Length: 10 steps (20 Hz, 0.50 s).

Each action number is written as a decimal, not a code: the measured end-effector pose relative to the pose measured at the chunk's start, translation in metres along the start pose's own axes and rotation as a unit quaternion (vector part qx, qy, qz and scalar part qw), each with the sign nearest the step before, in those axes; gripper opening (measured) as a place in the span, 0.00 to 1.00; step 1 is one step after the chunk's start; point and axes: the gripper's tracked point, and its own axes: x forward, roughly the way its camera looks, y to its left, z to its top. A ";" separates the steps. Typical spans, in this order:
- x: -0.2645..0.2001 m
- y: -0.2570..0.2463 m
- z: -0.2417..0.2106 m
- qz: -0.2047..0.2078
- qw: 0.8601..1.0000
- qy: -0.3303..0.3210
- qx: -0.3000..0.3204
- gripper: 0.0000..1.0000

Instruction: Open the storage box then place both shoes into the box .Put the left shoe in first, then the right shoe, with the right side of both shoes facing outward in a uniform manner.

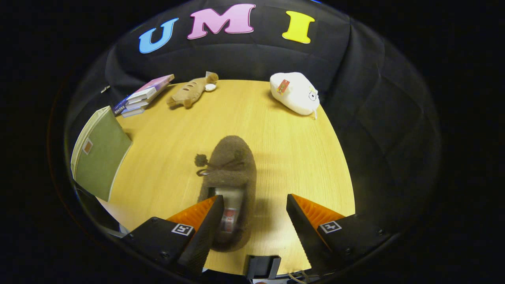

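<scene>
Jaws wide apart, gripping nothing. Brown shoe flat on table, heel by left finger, toe pointing beyond, off-centre in the gap. Green storage box off left.

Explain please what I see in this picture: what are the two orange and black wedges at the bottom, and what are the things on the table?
The wedges are the two fingers of a hand-held gripper; the camera rides on it, looking forward. The fingers stand open and hold nothing. Between them, nearer the left finger, a brown fuzzy slipper with a pompom lies on the round wooden table. Beyond it lie a tan plush fish, a white plush toy, stacked books and a green fabric storage box.
</scene>
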 end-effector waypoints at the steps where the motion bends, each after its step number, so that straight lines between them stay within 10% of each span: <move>1: 0.010 -0.001 -0.003 0.003 1.000 0.007 0.005 0.99; 7: 0.049 0.002 0.008 0.010 0.999 0.004 0.038 0.95; 10: 0.055 0.010 0.006 0.021 0.999 0.016 0.046 0.58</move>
